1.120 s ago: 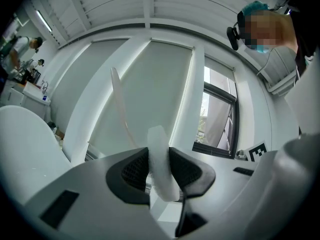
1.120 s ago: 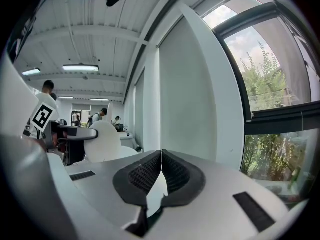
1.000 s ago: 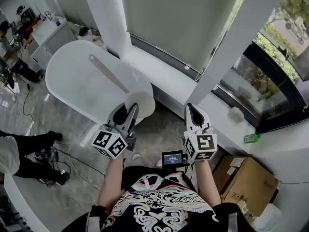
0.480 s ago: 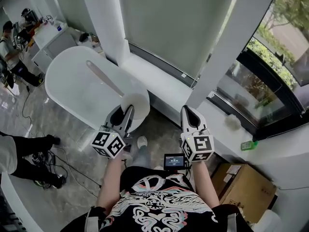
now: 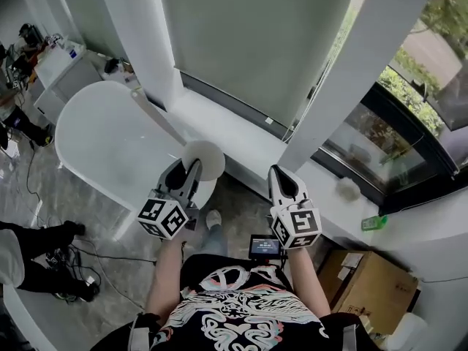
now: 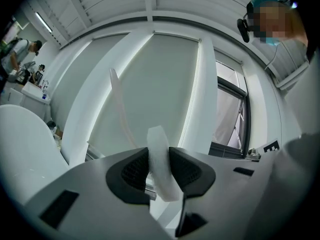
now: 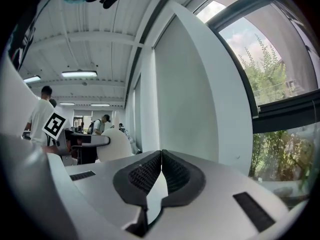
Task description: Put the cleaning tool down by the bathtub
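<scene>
Over the near end of the white bathtub, in the head view, the left gripper holds the cleaning tool by its round white head. The tool's long handle slants away above the tub. The right gripper hangs well apart to the right, near the windowsill.

In the left gripper view, the jaws are clamped on the tool's white head, and the handle rises before the pale blind.

In the right gripper view, the jaws are pressed together with nothing between them.
</scene>
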{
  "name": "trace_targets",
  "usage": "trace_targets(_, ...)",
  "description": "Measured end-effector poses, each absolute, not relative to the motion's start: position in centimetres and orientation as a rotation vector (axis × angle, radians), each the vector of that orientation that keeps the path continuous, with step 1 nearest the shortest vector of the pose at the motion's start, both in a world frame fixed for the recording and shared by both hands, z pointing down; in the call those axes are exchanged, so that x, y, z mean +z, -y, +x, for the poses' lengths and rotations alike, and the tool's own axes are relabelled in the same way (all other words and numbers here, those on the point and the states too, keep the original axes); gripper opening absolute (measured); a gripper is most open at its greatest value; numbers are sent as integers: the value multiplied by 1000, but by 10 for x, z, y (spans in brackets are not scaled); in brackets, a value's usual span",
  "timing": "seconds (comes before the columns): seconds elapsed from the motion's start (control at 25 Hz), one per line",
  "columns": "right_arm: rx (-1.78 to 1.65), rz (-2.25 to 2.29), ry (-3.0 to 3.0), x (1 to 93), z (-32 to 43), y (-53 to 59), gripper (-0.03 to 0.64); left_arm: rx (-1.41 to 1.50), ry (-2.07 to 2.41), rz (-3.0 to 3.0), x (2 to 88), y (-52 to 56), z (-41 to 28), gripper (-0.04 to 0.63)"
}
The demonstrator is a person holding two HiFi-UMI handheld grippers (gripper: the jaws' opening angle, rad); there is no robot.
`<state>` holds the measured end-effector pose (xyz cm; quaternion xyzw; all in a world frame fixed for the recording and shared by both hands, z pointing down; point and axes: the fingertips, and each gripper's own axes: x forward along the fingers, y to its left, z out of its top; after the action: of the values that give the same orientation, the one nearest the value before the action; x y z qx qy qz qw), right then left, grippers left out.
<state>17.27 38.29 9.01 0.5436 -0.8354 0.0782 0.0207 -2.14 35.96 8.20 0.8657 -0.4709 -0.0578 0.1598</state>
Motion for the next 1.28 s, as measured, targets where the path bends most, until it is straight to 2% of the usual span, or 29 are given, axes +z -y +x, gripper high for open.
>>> trace_targets(0.84, 255, 1756, 2500, 87, 107, -170, 26, -181, 1200, 2516, 76, -147, -71, 124)
trace_targets(1.28, 283, 1854, 2437, 99, 119, -147, 26, -192, 1172, 2516, 86, -108, -74, 124)
